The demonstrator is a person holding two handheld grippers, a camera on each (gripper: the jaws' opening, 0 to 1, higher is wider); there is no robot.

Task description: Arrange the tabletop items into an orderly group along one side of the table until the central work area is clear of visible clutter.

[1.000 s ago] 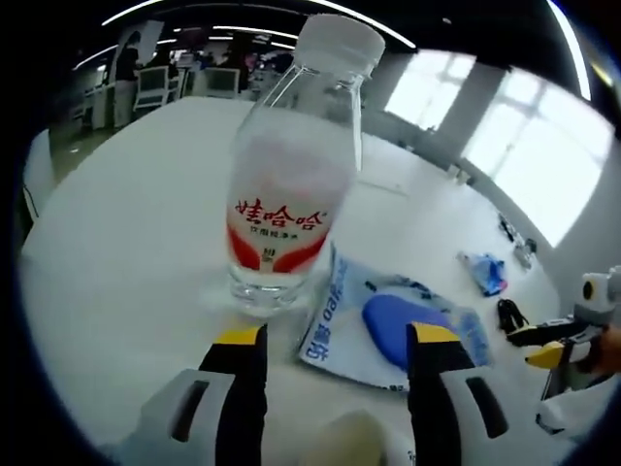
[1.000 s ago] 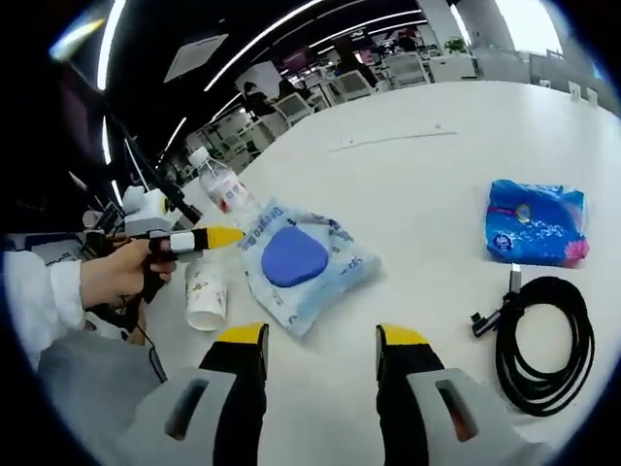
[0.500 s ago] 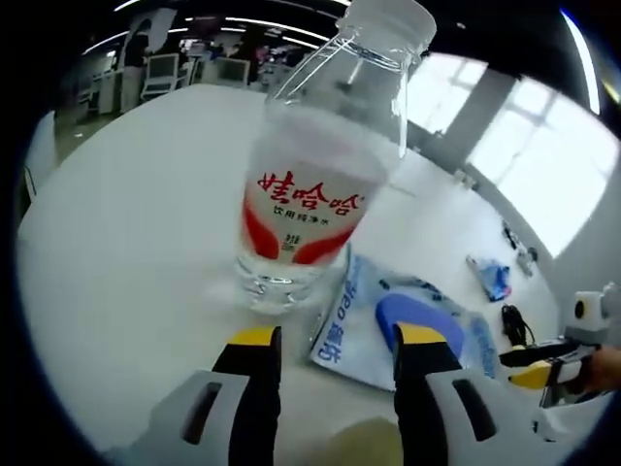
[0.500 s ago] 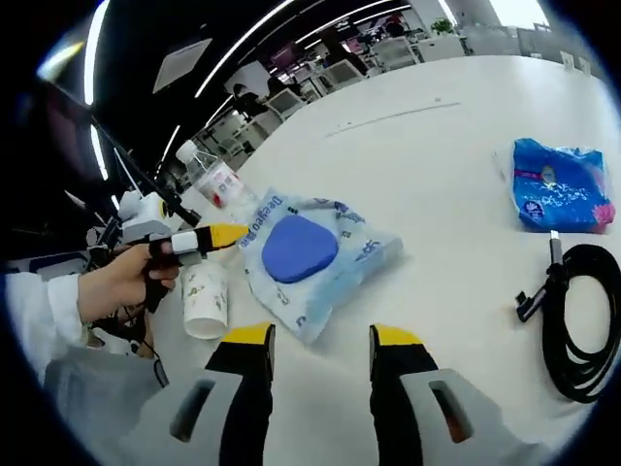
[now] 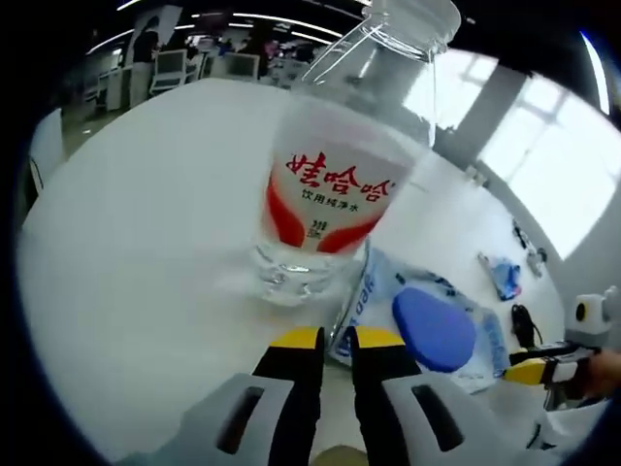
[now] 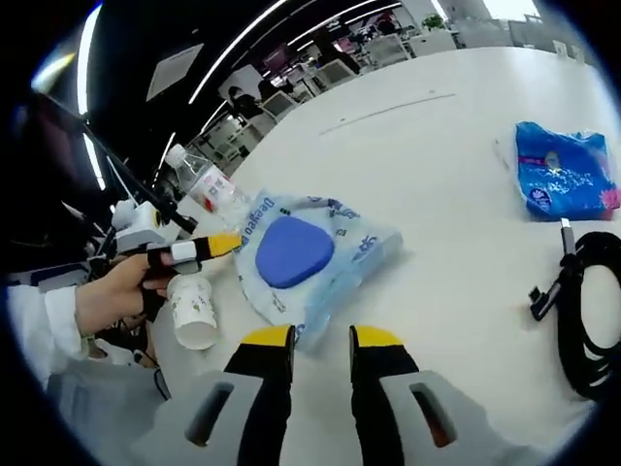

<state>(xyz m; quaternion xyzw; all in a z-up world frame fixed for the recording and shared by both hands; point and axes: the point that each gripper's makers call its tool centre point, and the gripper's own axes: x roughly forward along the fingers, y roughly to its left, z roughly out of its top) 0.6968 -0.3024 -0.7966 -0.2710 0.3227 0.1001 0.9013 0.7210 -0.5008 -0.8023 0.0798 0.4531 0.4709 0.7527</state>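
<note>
Left hand-held gripper (image 5: 337, 342) nearly closed, empty, near bottle (image 5: 335, 184) | right view: cable (image 6: 590, 311), cup (image 6: 191, 309)

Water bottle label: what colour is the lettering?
Red lettering on the water bottle, seen best in the left gripper view.

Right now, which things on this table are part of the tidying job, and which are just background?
Part of the job: water bottle, wipes pack, paper cup, blue packet, black cable.

Just background: office chairs, ceiling lights, windows.
</note>
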